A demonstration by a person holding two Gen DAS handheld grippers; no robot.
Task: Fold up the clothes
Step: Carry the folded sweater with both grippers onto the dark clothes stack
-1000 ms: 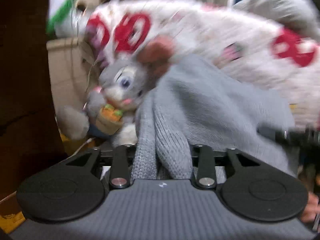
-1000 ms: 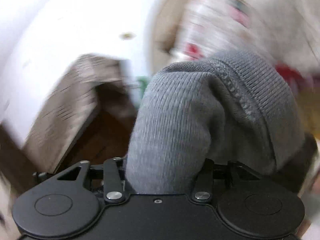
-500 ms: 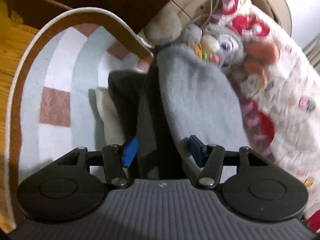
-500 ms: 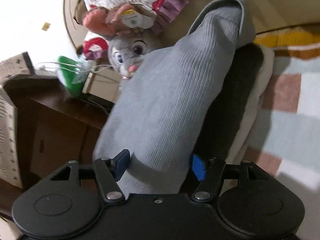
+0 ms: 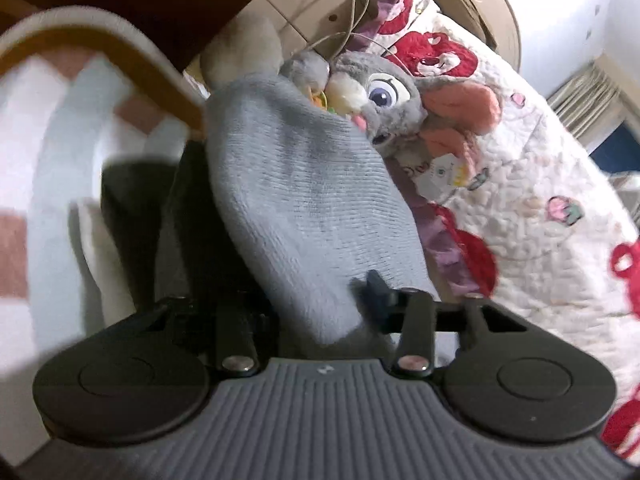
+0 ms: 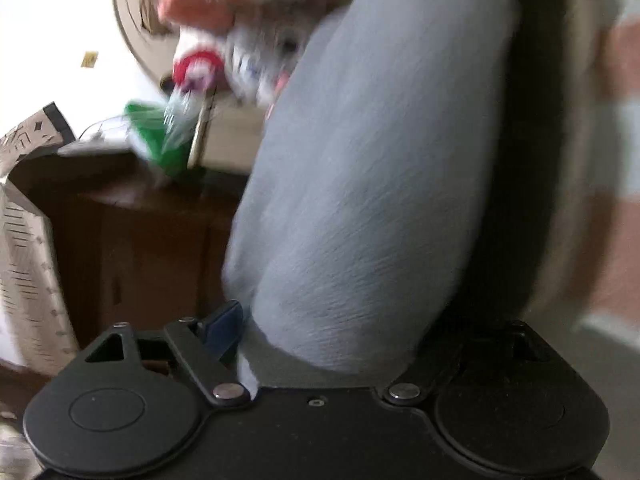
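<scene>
My left tongs (image 5: 316, 312) stand released, their two arms spread, with the grey knit sweater (image 5: 312, 208) lying between them. One blue-tipped finger (image 5: 376, 288) shows at about 3 o'clock of the cloth's near end; the other is hidden behind the dark fold at 9 o'clock. I cannot tell whether either finger touches the knit. The sweater runs from the tongs up toward 12 o'clock, a pale rounded fold on top of a darker layer (image 5: 192, 240) and a cream one (image 5: 96, 248), all resting on a rug (image 5: 52, 160) with pink and white blocks and a brown border.

At the far end of the fold, around 1 o'clock, a grey plush rabbit (image 5: 384, 100) lies with its big eye and pink ear against a white quilt (image 5: 532, 184) printed with red figures. Cardboard boxes (image 5: 304, 12) sit past it at 12 o'clock.

My right tongs (image 6: 324, 344) are likewise spread apart, the sweater (image 6: 372, 184) bulging up between them. One blue finger (image 6: 222, 326) shows at 9 o'clock, just beside the cloth; the other side is lost in shadow. This view is blurred. Dark wooden furniture (image 6: 136, 248) fills the 9 o'clock side, with something green (image 6: 156, 136) on top and the plush rabbit (image 6: 256, 56) smeared at 11 o'clock.
</scene>
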